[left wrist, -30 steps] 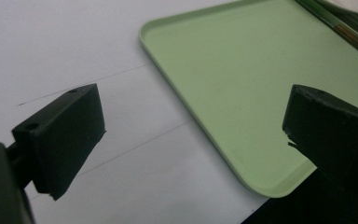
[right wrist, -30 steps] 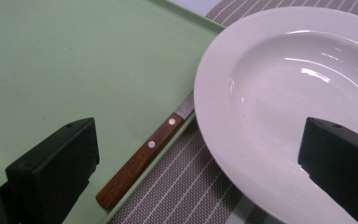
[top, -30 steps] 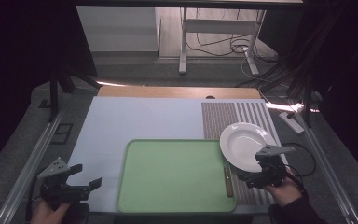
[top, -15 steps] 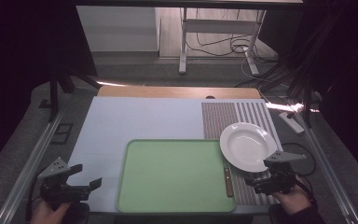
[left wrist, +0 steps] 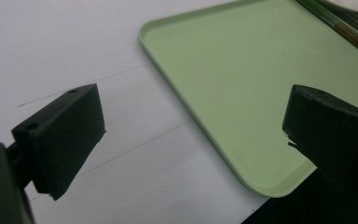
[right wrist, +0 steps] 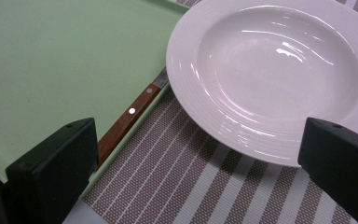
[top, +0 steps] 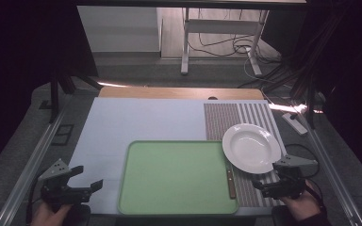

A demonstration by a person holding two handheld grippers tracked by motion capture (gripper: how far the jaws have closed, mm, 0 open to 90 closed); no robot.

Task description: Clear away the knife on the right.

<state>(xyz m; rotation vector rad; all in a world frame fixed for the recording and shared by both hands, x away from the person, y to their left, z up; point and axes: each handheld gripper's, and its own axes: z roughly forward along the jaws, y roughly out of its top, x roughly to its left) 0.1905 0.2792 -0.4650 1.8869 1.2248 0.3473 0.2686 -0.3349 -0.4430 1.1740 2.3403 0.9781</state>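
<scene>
My left gripper (left wrist: 193,135) stood wide open, holding nothing, its jaws hanging over the white table (left wrist: 51,42) and the near corner of the green tray (left wrist: 242,70). My right gripper (right wrist: 196,158) gaped just as wide and empty; between its jaws lay the white plate (right wrist: 270,70) on a striped mat (right wrist: 191,186), with a wooden-handled knife (right wrist: 130,114) beside its left jaw
</scene>
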